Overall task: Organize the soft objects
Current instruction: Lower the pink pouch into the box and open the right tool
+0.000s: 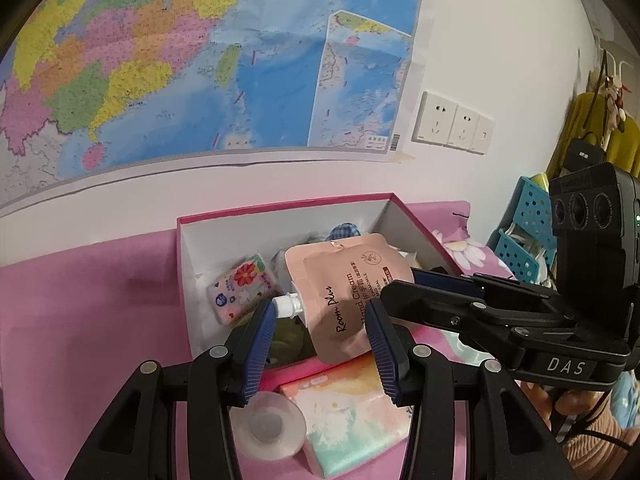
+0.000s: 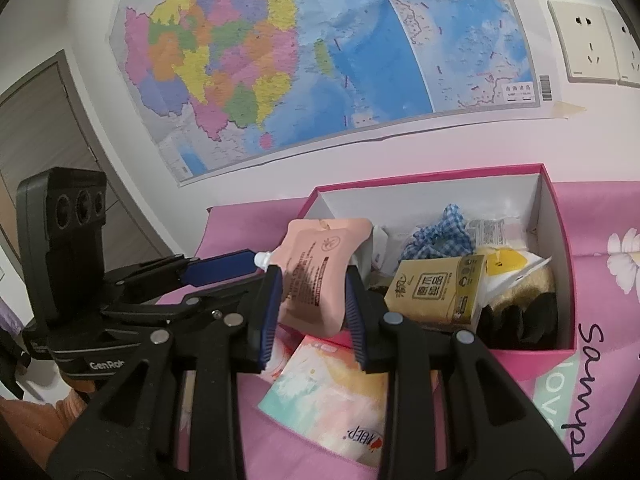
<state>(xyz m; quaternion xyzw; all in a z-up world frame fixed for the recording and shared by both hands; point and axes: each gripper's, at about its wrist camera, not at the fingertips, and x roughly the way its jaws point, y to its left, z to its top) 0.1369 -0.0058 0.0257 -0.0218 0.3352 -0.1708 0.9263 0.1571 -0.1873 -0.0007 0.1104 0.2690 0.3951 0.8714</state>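
My right tongs are clamping a pink hand-cream pouch, holding it above the near wall of the open box — its white cap pointing toward my left tongs. Those are standing apart, empty, the pouch hanging just ahead between their fingertips. Under both tongs a pastel tissue pack is lying on the pink cloth — beside a clear tape roll.

"Room Plus Hand Cream" on pink pouch, "DAS" on right tool, "GenRob" on left tool
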